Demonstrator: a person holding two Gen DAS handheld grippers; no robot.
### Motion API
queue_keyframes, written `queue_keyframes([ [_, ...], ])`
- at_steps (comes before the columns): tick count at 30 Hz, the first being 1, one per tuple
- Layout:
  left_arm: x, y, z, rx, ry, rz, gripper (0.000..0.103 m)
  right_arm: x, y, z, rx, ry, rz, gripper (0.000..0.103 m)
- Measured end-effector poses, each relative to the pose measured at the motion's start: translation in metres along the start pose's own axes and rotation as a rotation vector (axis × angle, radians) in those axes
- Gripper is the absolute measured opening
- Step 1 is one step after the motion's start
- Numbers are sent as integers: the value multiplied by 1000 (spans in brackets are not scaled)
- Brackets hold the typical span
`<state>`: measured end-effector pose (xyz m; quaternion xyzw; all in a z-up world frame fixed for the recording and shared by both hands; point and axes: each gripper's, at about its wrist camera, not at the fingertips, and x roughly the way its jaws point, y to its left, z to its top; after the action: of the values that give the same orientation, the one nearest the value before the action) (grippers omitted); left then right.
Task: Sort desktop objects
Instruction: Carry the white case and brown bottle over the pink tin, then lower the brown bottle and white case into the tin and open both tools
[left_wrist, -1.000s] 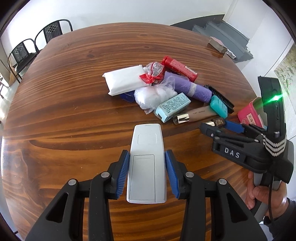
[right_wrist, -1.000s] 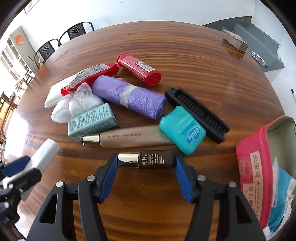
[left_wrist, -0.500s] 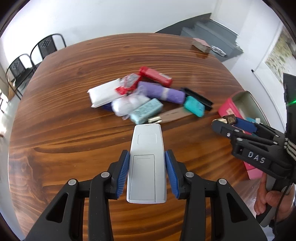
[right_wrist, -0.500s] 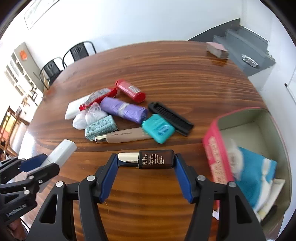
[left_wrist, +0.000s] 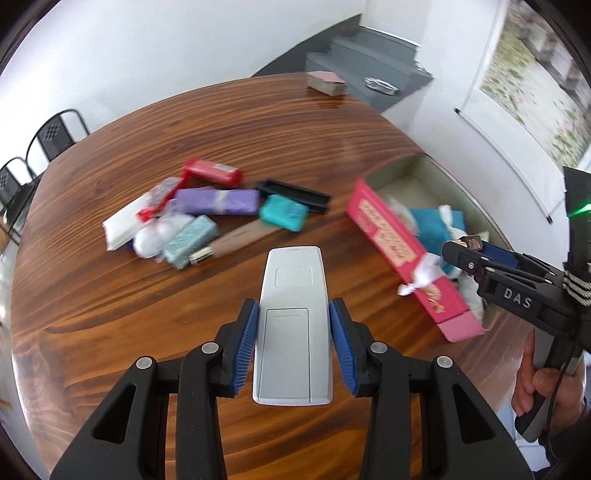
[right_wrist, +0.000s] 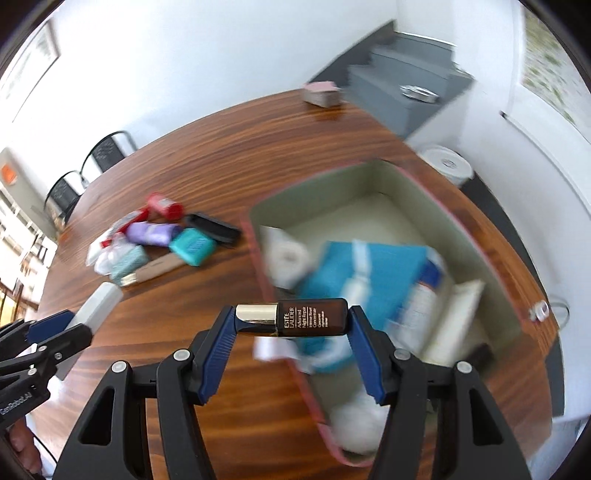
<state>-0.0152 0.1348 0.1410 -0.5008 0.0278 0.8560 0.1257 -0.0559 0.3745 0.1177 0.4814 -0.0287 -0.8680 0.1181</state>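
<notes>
Wooden table (left_wrist: 110, 295) below, both grippers carry cargo toward the pink box (right_wrist: 388, 177) — left gripper (left_wrist: 293, 328) clamped on a white remote (left_wrist: 293, 314), right gripper (right_wrist: 293, 325) on a brown bottle (right_wrist: 310, 322).

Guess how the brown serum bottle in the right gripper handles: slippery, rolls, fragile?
The brown bottle looks glossy and hard, so probably slick against the pads. It is held end to end across the right gripper; being round, it would likely roll if released sideways. It may be glass, so a drop into the pink box seems risky.
</notes>
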Motion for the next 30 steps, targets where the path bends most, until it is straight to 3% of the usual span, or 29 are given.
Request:
queue_keyframes([
  [9, -5, -40, -1, 38, -11, -31, 43, 25, -30, -1, 45, 91, 70, 65],
  [15, -8, -41, -5, 9, -17, -24, 43, 48, -29, 1, 33, 159, 46, 64],
  [30, -17, -33, -14, -37, -17, -5, 43, 85, -33, 38, -2, 207, -5, 64],
])
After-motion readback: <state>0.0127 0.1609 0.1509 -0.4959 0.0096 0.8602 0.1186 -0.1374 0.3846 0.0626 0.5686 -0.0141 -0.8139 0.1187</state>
